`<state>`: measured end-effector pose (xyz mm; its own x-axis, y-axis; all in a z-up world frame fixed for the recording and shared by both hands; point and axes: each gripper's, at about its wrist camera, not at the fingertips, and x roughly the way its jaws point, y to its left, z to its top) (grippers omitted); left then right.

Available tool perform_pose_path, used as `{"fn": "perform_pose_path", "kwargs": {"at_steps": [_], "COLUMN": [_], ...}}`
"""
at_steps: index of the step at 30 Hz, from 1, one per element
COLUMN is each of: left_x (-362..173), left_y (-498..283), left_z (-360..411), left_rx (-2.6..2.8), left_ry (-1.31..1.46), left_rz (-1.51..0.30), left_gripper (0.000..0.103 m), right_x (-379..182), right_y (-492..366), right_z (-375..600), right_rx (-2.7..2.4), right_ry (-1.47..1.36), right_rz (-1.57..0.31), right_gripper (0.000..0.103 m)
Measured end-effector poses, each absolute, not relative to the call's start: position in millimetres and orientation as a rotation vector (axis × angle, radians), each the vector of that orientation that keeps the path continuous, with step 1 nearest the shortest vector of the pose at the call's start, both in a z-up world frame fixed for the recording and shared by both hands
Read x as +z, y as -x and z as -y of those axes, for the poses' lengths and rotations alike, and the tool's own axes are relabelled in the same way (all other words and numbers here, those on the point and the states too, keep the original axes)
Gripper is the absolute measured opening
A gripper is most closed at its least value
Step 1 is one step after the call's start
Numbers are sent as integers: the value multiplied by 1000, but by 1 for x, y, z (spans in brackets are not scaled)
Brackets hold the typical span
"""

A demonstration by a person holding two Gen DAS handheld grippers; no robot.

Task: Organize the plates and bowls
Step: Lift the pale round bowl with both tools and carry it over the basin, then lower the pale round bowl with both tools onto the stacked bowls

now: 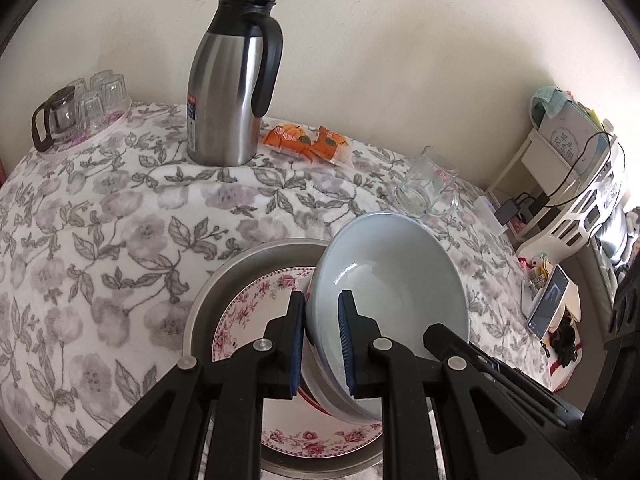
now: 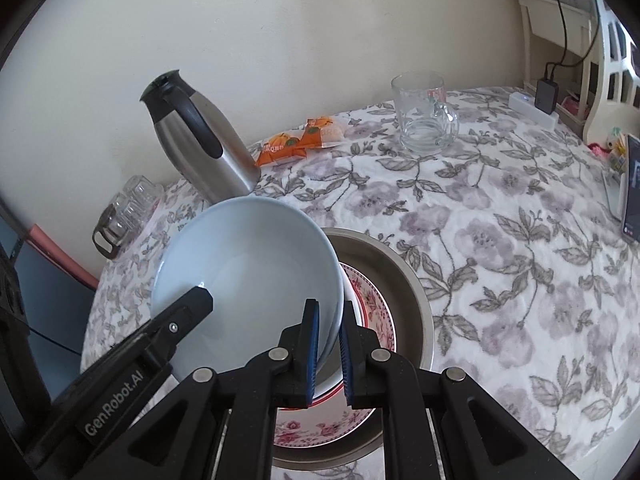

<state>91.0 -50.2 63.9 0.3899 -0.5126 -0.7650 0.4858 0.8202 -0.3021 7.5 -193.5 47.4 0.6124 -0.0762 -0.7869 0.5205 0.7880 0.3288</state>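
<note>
A pale blue bowl [image 1: 396,276] is held between both grippers over a floral plate [image 1: 256,300] that lies in a round metal tray [image 1: 224,280]. My left gripper [image 1: 322,320] is shut on the bowl's left rim. My right gripper [image 2: 329,328] is shut on the bowl's right rim; the bowl [image 2: 248,264] fills the left of the right wrist view, above the floral plate [image 2: 372,300] and metal tray [image 2: 408,272]. The left gripper's finger [image 2: 188,308] shows at the bowl's other rim. A red-rimmed dish seems to sit under the bowl, mostly hidden.
On the floral tablecloth [image 1: 120,220] stand a steel thermos jug [image 1: 232,84], orange snack packets [image 1: 308,144], a glass mug [image 1: 428,188], and a tray of upturned glasses with a small teapot [image 1: 80,112]. A white shelf unit [image 1: 568,184] and a phone [image 1: 548,304] are at the right.
</note>
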Motion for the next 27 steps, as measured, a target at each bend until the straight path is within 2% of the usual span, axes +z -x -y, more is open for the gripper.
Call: {"fn": "perform_pose_path", "kwargs": {"at_steps": [19,27], "left_x": [59,63], "left_y": [-89,-89], "left_z": [49,44], "left_rx": [-586,-578], "left_ry": [58,94], "left_rz": [-1004,-1000], "left_gripper": [17,19], "right_x": [47,56], "right_y": [-7,-1], "right_z": [195,197], "right_rx": [-330,-342], "right_ry": [-598,-581], "right_rz": [-862,-835], "right_gripper": [14,18]}}
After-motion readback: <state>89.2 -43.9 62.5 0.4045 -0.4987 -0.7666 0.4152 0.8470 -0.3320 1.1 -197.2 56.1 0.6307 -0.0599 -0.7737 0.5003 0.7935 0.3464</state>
